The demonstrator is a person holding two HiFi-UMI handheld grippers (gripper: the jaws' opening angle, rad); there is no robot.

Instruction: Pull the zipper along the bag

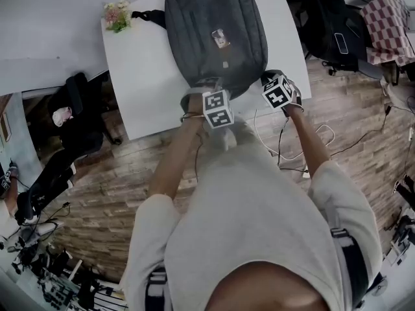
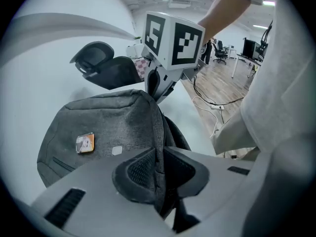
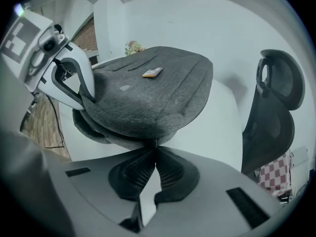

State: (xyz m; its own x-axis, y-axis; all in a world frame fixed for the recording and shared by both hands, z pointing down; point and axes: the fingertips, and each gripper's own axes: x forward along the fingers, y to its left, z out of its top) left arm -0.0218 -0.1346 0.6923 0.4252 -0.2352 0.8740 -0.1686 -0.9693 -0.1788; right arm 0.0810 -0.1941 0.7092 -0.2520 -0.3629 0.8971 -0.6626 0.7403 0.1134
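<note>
Grey bag (image 1: 217, 37) lies on white table (image 1: 146, 76), at 12 o'clock in head view. L gripper (image 2: 159, 166) is at bag's 6 o'clock edge, jaws pinching a raised fold of the fabric. R gripper (image 3: 156, 151) is at approx 5 o'clock edge, jaws pressed together on small dark zip tab (image 3: 156, 143). Flowers (image 1: 118, 15) sit at table's 10 o'clock corner.
</note>
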